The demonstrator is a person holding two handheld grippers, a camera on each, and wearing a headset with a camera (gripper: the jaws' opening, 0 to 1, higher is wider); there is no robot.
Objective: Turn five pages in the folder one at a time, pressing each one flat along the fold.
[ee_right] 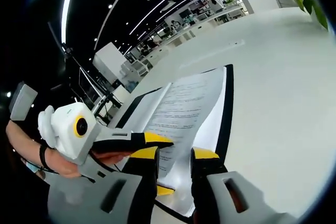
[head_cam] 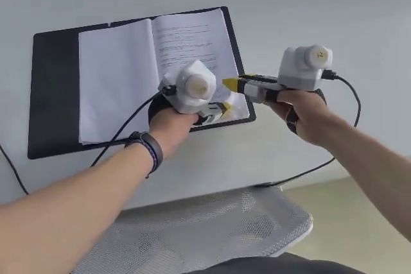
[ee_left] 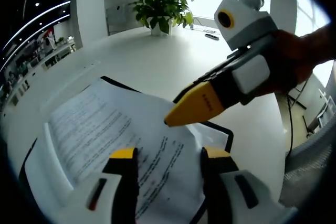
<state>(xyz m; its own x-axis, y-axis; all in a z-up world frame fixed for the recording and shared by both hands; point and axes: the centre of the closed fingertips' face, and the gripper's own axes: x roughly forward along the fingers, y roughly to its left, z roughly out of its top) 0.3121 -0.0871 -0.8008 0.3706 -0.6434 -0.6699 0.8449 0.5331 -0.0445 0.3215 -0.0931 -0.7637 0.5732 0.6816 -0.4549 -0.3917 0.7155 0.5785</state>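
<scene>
Looking down on a white table (head_cam: pixel 321 24) bearing a black folder (head_cam: pixel 51 94), lying open at upper left of the head view with printed pages (head_cam: pixel 186 43) facing up. Holding the left gripper (ee_left: pixel 169 153), jaws spread wide and gripping nothing, over the right-hand page near frame centre. Keeping the right gripper (ee_right: pixel 176 153) just beside it, jaws narrowly parted, clamping nothing visible.

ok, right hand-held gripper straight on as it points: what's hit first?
Probably the printed white right-hand page of the open black folder; the right hand-held gripper aims onto it. The left hand-held gripper sits close beside that line, depth unclear.
</scene>
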